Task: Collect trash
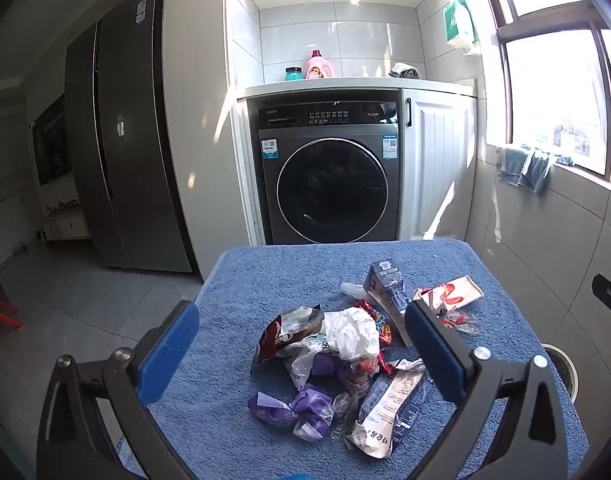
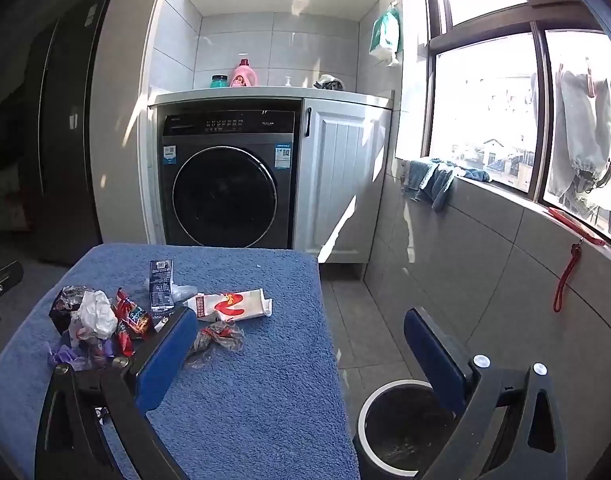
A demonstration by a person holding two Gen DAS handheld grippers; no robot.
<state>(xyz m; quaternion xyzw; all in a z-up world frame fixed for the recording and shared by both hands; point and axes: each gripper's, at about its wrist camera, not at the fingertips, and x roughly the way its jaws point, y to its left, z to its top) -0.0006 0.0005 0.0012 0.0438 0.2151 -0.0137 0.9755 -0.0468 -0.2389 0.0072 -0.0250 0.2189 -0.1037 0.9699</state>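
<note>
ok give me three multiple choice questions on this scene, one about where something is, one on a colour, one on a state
1. Where is the trash bin?
A. on the table
B. on the floor beside the table's right edge
C. on top of the washing machine

2. What colour is the towel covering the table?
A. blue
B. red
C. white

3. What state is the right gripper in?
A. shut on a wrapper
B. shut, holding nothing
C. open, holding nothing

Answers:
1. B, the right wrist view shows the bin standing on the tiles next to the towel's edge.
2. A, the cloth is blue in both views.
3. C, its fingers stand wide apart with nothing between them; the left gripper is open too, over the trash pile.
</note>
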